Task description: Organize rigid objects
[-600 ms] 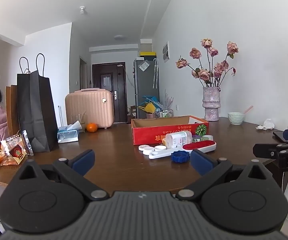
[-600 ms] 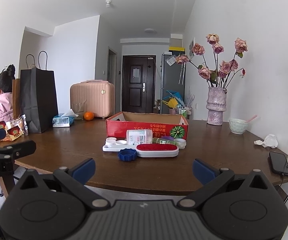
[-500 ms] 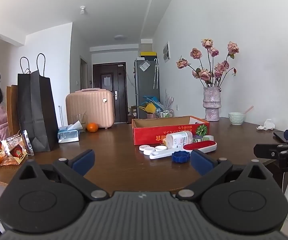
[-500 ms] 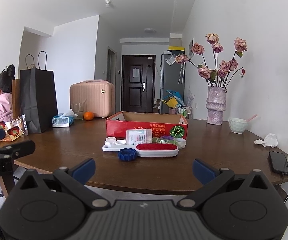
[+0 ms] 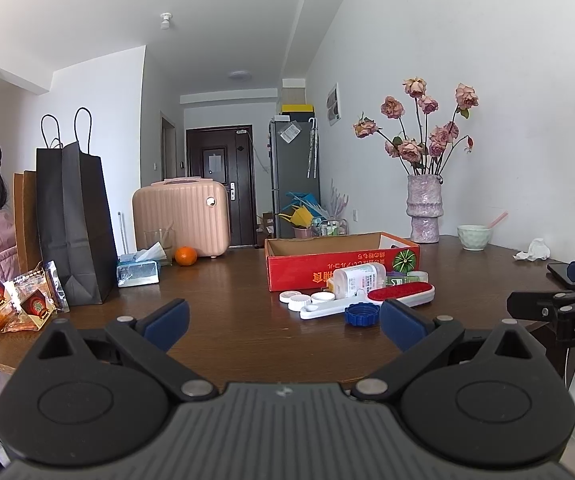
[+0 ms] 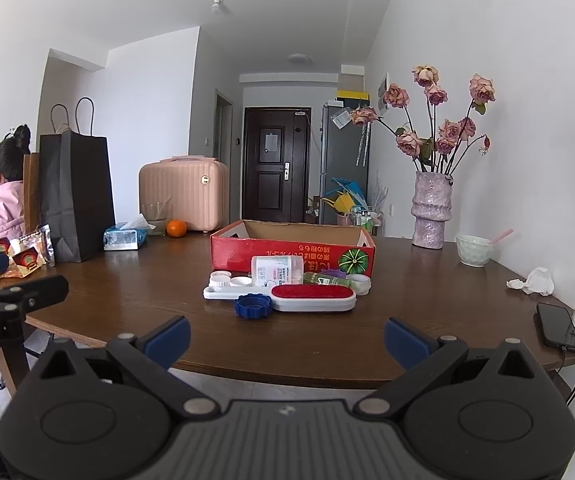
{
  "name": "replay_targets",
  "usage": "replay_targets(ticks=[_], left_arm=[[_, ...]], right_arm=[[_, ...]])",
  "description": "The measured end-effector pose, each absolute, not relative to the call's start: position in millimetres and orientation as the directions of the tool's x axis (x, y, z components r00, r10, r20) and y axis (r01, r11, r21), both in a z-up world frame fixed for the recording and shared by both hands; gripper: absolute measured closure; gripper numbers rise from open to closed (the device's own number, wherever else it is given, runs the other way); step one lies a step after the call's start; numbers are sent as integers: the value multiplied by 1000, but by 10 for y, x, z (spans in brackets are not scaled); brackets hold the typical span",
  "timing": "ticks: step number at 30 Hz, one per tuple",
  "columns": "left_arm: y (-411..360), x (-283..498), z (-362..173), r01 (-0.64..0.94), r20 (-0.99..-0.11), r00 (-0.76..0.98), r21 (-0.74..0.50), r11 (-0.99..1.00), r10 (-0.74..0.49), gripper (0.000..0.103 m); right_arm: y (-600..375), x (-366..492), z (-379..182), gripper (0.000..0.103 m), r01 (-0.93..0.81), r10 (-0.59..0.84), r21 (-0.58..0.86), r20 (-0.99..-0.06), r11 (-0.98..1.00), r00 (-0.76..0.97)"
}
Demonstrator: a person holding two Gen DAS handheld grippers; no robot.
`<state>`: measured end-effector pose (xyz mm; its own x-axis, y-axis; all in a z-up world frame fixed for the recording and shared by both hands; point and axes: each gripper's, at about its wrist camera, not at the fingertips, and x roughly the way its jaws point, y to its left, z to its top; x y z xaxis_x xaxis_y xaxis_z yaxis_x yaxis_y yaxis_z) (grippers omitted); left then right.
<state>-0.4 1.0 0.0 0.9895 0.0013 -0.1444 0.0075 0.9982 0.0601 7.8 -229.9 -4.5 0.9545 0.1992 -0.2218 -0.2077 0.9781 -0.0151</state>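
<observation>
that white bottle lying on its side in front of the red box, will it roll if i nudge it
Probably. The white bottle is round and lies on its side on the smooth wooden table, so a sideways nudge could roll it. The red box just behind should stop it. It looks like light plastic, likely rigid.

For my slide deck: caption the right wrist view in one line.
Open right gripper faces a wooden table where small items, a blue cap among them, lie before a red box.

Glossy dark wood table (image 6: 135, 280), matt red cardboard box (image 6: 287, 249), ribbed blue plastic cap (image 6: 253, 306), rough ceramic vase (image 6: 431, 216).
</observation>
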Motion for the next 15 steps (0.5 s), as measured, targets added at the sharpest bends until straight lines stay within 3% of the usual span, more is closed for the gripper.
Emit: replay_targets(ticks=[15], left_arm=[[16,-21,60,7,-140,990,64,998,2,0]], right_arm=[[-2325,75,-27,0,-203,196,-9,-220,979,956]])
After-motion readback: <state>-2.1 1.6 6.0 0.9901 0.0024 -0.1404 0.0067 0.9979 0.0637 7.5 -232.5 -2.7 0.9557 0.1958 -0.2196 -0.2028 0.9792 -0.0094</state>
